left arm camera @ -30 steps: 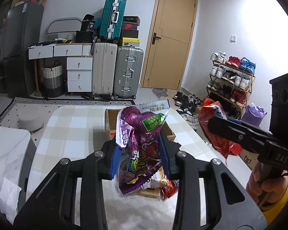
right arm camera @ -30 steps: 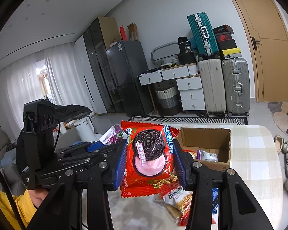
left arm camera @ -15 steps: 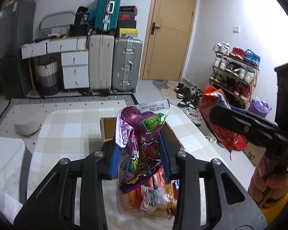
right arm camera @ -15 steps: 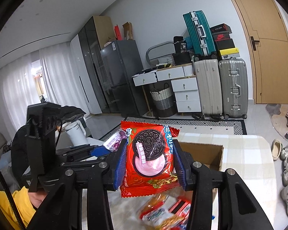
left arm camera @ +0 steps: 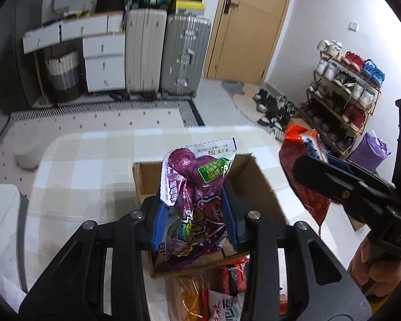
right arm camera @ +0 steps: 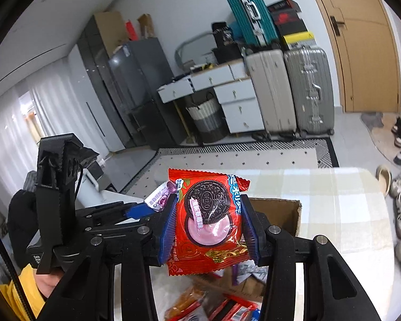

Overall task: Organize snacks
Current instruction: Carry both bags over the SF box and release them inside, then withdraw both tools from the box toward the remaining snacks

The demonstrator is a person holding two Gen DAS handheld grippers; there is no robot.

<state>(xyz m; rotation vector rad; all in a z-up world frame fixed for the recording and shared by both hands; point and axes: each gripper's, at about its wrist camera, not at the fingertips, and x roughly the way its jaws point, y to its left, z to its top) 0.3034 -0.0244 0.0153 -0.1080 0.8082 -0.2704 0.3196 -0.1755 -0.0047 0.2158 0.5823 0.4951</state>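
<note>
**Both packets over the box, left one nearer the drop**

As both hands carry a snack apiece, the cardboard box (left arm camera: 256, 187) sits straight ahead of and below the left hand-held gripper (left arm camera: 193, 214), open top up, on the checked table (left arm camera: 88, 176). That gripper is clamped on a purple candy bag (left arm camera: 195, 195), which stands upright with its long axis along the fingers and its lower end hanging over the box mouth. The right hand-held gripper (right arm camera: 208, 227) is clamped on a red Oreo packet (right arm camera: 208, 222), flat face to the camera; from it the box (right arm camera: 278, 214) lies just behind and to the right. Left looks closer to release. Loose snacks (left arm camera: 222, 291) lie on the table on the near side of the box.
</note>
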